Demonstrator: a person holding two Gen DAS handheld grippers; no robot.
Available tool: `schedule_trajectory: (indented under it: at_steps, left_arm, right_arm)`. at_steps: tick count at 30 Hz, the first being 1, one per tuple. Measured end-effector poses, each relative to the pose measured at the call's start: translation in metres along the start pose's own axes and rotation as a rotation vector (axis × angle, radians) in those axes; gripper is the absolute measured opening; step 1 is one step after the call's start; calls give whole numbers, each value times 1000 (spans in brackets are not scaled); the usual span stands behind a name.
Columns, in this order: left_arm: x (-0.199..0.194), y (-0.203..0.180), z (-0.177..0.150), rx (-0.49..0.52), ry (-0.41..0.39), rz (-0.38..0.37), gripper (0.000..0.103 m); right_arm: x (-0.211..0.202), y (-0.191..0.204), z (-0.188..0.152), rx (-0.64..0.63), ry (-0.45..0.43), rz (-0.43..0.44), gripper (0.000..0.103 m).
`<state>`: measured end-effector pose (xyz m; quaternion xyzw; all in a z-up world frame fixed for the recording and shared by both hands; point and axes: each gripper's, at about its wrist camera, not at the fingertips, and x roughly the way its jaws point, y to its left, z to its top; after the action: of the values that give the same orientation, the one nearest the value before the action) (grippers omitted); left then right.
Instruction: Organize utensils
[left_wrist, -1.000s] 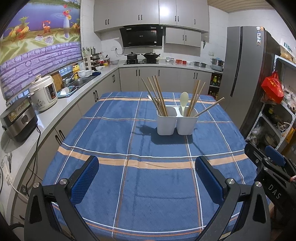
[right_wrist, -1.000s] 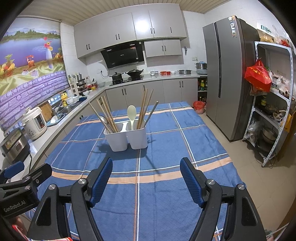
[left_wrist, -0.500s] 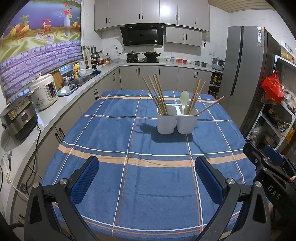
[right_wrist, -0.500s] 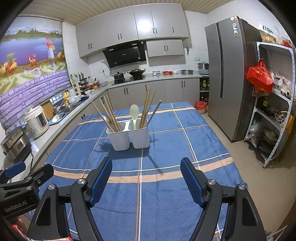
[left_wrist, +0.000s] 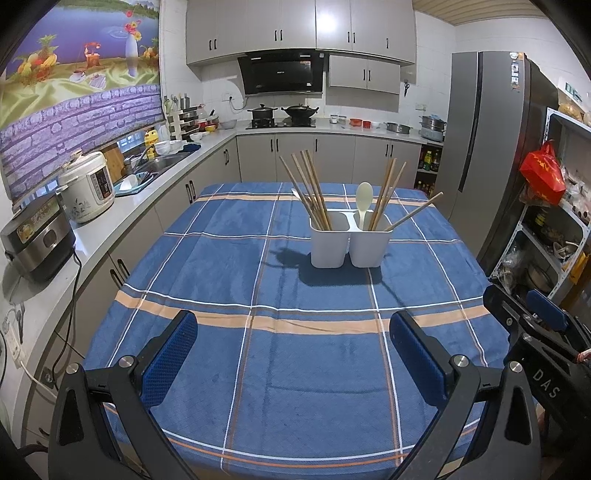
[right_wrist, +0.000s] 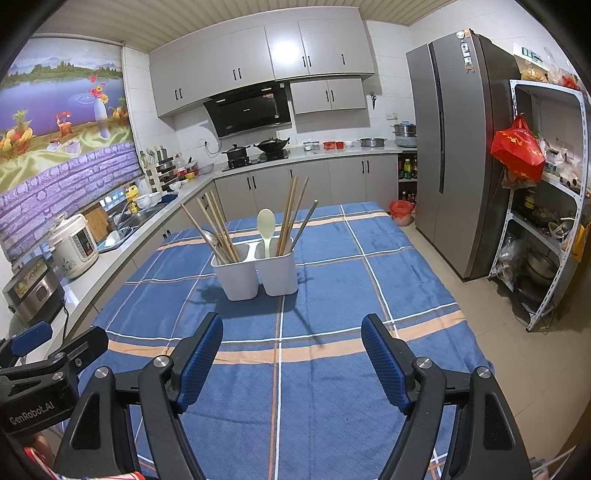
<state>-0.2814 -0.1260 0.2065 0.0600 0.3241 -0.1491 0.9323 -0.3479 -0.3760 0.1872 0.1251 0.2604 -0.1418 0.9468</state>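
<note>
Both tools, left (left_wrist: 293, 354) and right (right_wrist: 291, 360), are hovering wide open and empty, lining up on the utensil holder (left_wrist: 349, 242).

A home kitchen: range hood (left_wrist: 282, 74), stove pots (left_wrist: 262, 109), sink (left_wrist: 159, 162), fridge (right_wrist: 461, 147), rice cooker (left_wrist: 88, 186).

Grey cabinets (left_wrist: 295, 29) — steel fridge (right_wrist: 458, 147) — tiled floor (right_wrist: 517, 354)

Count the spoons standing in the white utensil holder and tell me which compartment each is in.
2. A pale spoon stands upright in the right compartment of the holder; a metal spoon leans among the chopsticks in the left one. More could be hidden behind the chopsticks.
</note>
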Motion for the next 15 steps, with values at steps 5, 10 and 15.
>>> schedule_trajectory:
  at_steps: [5,10,15]
  left_arm:
    - [-2,-4,1,6,-5,0,103]
    - [-4,-7,2,10,-13,2,103]
    - [-3,-9,1,10,-5,2,103]
  right_arm:
    - [-2,-1,0,1,-6,2,82]
    - [-4,-4,0,5,-9,2,82]
    - [-3,-8,-1,9,-6,-3,82]
